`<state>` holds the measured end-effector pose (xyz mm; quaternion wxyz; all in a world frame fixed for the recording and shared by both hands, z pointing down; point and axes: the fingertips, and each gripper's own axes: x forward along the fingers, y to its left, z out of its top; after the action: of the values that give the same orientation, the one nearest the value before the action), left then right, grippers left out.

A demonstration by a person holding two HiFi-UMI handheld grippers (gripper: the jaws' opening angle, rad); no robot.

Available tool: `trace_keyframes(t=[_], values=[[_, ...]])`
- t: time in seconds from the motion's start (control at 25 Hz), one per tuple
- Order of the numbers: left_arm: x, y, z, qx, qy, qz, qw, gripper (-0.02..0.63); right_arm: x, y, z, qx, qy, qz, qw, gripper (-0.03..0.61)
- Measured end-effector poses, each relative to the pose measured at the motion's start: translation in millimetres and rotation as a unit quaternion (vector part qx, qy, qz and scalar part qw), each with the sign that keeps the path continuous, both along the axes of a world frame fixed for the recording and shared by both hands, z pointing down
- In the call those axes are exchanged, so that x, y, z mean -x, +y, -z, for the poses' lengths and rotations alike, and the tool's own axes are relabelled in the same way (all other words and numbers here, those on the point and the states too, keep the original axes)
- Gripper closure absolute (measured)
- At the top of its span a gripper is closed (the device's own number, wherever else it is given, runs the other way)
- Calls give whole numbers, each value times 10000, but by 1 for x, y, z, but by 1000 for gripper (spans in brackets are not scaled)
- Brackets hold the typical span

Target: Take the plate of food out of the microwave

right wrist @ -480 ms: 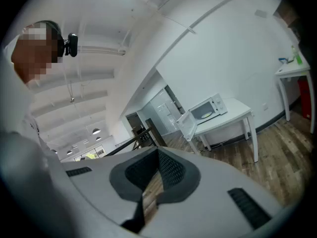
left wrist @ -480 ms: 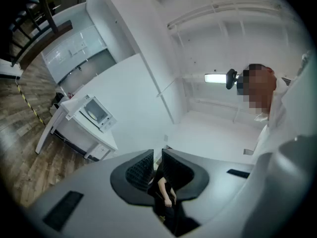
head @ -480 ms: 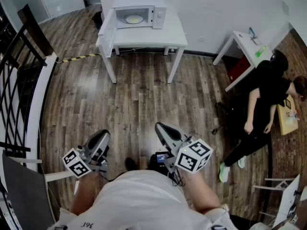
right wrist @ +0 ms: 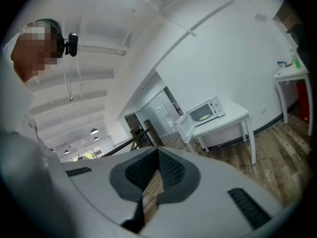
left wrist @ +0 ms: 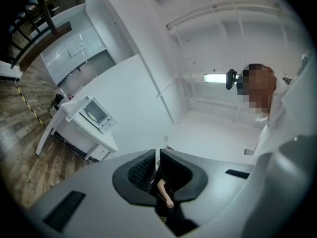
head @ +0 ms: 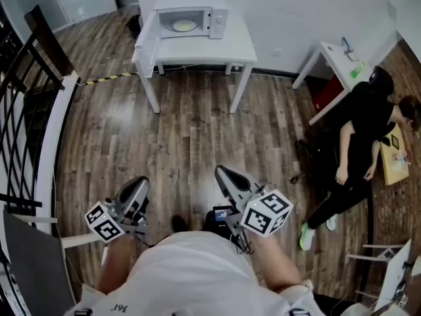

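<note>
From the head view, the left gripper (head: 137, 188) and right gripper (head: 223, 175) are held low, close to the person's body and over the dark wooden floor (head: 191, 130). The boxy white microwave (head: 191, 22) stands well ahead of both on a white rectangular table (head: 230, 50). Its white microwave door (head: 146, 41) is swung open on the side ahead of the left gripper. The round pale plate of food (head: 183, 26) lies inside the cavity, far from either tool. A person in black (head: 365, 133) sits well off to the right gripper's outer side.

In the left gripper view, the left gripper (left wrist: 157, 155) has its ribbed jaws a narrow slit apart with nothing between them. The microwave (left wrist: 96, 114) appears small, up and to the left of the jaw tips.

In the right gripper view, the right gripper (right wrist: 158, 152) has its jaws pressed together and is empty. The microwave (right wrist: 208, 112) lies ahead and to the right of the tips, and the plate (right wrist: 203, 117) shows as a yellowish disc inside.

The plate is probably rigid, smooth and breakable, moderately heavy with food, and liable to tip or spill. I would take it by the near rim, ideally one gripper on each side, keep it level, and slide it straight out past the open door.
</note>
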<state>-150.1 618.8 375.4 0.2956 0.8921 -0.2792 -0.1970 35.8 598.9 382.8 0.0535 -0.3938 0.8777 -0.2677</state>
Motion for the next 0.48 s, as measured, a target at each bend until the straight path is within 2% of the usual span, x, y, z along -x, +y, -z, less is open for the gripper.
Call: trace_keyframes(t=[0.24,0.48], values=[[-3,-1,1,4,-33,-50,10000,580,-1,-2,1,-72,100,-28,9999,588],[-12,-4,-1,50,-25,-145,9999,580,-10,-7,1,55,-177,-59,9998,588]])
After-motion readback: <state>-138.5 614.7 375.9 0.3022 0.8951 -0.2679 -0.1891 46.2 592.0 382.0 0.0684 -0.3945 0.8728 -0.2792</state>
